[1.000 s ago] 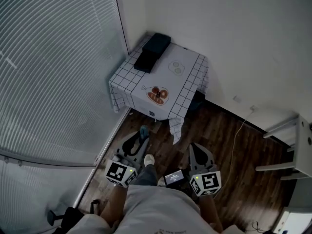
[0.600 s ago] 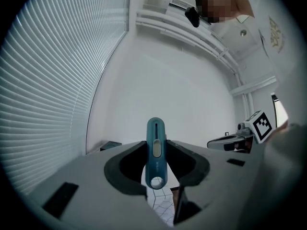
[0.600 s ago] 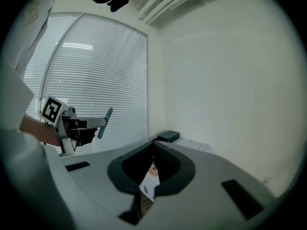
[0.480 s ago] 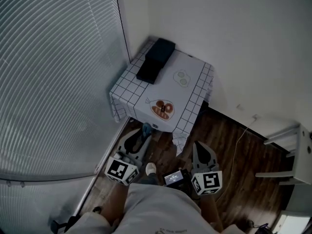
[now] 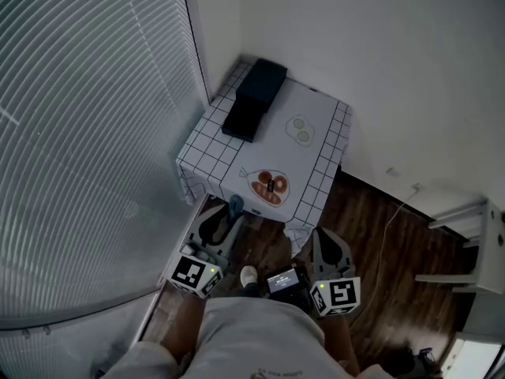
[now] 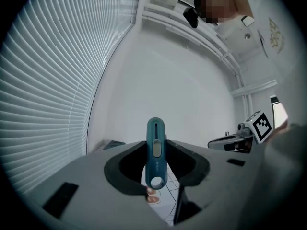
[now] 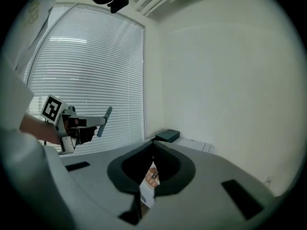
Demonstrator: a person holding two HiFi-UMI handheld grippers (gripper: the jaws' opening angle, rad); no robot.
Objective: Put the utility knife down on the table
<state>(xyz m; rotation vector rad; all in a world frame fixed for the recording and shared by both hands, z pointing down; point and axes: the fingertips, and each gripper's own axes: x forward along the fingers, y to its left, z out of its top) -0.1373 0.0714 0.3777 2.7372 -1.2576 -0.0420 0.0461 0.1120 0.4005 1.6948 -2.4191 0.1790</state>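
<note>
A room corner seen from above: slatted blinds [image 5: 79,133] fill the left, white walls meet behind, and a dark wood floor [image 5: 394,235] lies below. In the corner stands a small table [image 5: 316,133] under a white cloth with a grid border, and a long dark box [image 5: 254,99] lies at its back left. A person stands facing it with a gripper in each hand, both low and near the table's front edge, not yet over the top. The left gripper [image 5: 229,215] is clamped on the knife [image 6: 155,152], a slim teal one. It stands upright between the jaws, pinched across its lower body, with the slider facing the camera and a hanging hole at the bottom end; no blade shows. The right gripper [image 5: 322,235] has its jaws closed together with nothing between them. The knife looks light, stiff and smooth, so it may pivot or slip. Its flat sides at mid-body seem the safest hold, and it should lie flat once set down.
</note>
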